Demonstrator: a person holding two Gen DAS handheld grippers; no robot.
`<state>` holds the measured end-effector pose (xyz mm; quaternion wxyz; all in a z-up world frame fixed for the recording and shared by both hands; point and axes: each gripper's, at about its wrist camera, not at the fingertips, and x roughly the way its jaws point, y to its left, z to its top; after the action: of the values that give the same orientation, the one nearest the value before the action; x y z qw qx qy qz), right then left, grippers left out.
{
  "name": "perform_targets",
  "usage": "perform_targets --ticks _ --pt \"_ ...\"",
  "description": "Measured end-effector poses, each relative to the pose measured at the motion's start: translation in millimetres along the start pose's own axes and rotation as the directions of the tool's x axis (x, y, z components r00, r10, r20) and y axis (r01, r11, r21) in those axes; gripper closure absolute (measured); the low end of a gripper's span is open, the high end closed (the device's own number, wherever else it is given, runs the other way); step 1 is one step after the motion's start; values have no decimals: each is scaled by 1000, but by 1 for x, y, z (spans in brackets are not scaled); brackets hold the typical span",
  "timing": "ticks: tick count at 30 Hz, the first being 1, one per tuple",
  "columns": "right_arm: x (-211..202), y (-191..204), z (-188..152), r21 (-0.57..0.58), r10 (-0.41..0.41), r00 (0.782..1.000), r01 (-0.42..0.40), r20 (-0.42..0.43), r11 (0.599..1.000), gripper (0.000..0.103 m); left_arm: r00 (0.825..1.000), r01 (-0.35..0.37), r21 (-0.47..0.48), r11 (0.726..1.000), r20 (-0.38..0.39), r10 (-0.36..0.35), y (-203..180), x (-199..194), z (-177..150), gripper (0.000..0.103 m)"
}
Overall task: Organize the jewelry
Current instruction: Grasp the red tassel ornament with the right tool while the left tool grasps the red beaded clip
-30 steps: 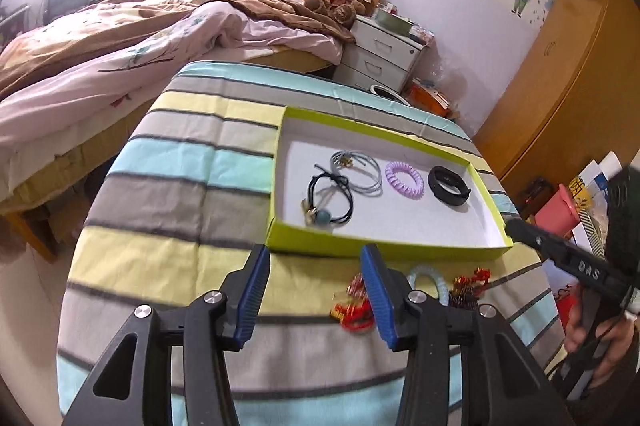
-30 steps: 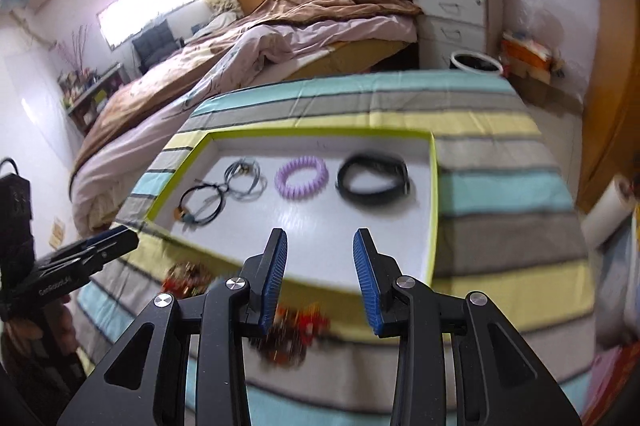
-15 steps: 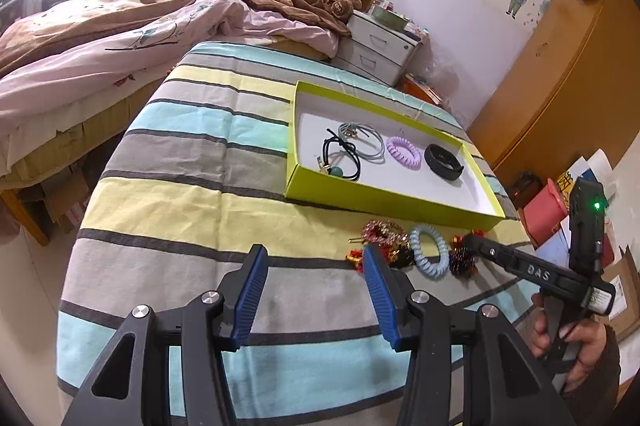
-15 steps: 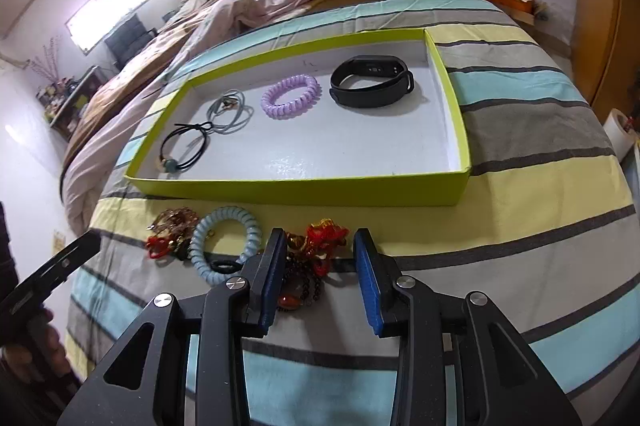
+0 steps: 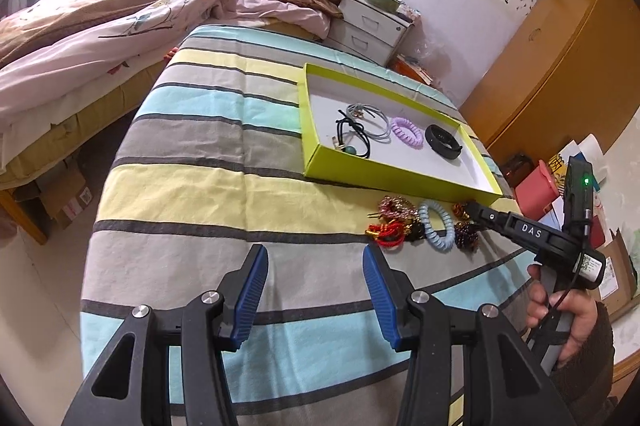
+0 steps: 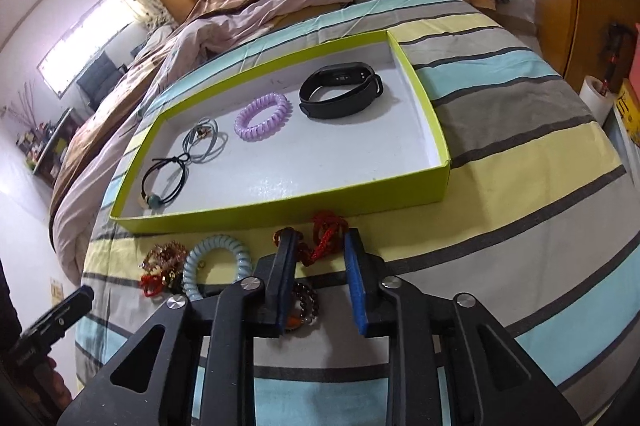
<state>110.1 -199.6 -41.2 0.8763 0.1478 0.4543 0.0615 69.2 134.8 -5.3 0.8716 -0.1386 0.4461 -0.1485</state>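
Between the closing right gripper (image 6: pixel 320 258) jaws, a red bracelet (image 6: pixel 326 238)

Striped cloth (image 6: pixel 520 162) in grey, yellow and pale blue across most of the frame — green tray (image 6: pixel 280 210) at centre; below its near wall, lower left, blue coil tie (image 6: pixel 216 258), red cord bracelet (image 6: pixel 324 234), dark bead bracelet (image 6: pixel 306 302) — close together.
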Motion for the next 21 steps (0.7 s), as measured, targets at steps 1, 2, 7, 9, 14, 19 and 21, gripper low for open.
perform_targets --ticks 1,2,7,9,14,19,21 --pt "1 0 0 -1 -4 1000 4 3 1000 81 1000 -3 0 1000 -1 3 1 -1 0 54" --pt "1 1 0 4 -5 1000 5 7 1000 82 1000 -5 0 1000 -2 5 2 -3 -1 54" --pt "-4 0 -1 -15 -23 999 24 33 1000 99 1000 -27 -35 999 6 27 7 -7 -8 54" --pt "-8 -2 -2 -15 -5 999 6 36 1000 99 999 -38 -46 998 9 38 7 -7 -10 54" --pt "-17 -14 -3 -26 31 998 -30 47 999 99 998 -57 -52 997 14 58 -3 -2 -13 54" --pt "-36 -35 -1 -15 31 996 -30 87 999 99 999 -48 -44 998 16 49 -21 10 -8 54" --pt "-41 -44 -1 -2 26 995 -26 91 1000 99 999 -33 -26 999 6 33 -30 18 -7 54"
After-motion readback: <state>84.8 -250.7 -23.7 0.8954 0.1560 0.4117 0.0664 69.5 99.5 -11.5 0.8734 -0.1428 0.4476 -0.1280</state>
